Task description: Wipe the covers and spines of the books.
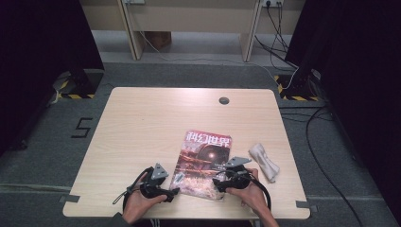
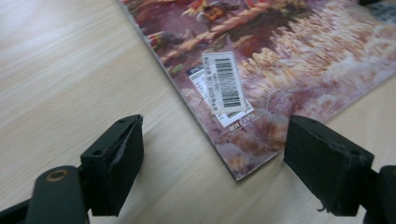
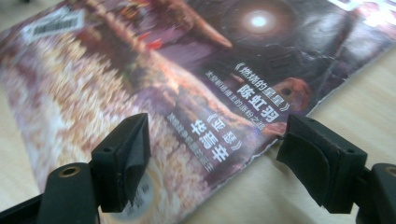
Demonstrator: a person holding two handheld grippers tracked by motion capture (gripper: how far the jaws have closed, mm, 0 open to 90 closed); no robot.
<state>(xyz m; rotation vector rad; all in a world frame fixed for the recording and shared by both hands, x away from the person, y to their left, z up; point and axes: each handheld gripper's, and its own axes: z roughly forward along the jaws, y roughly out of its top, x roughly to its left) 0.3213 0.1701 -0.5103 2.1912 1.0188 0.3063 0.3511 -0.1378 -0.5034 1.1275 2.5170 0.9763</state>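
Fingers first: found wide apart on the left gripper and just as wide on the right gripper; gripped nothing, pressed on nothing.

Found the magazine closed and flat on the pale wooden table, toward its near edge, slightly askew, between the two grippers; noted a crumpled cloth just beside it on the right, untouched.

Judged the step as the approach to a pick-up or an opening of the magazine; saw its near left corner framed between the left jaws, and its right edge between the right jaws, both held low over the cover.

Judged the next move as delicate: would call for working one pad under the thin edge at a corner, keeping the other above the cover, then closing gently so as not to crease the pages; could not tell whether any pad already touched the paper.

Looked glossy and thin; showed a dark reddish painted cover with white Chinese lettering, a bright glow near the top, and a white barcode sticker near the left corner; seemed slightly worn along the right edge.
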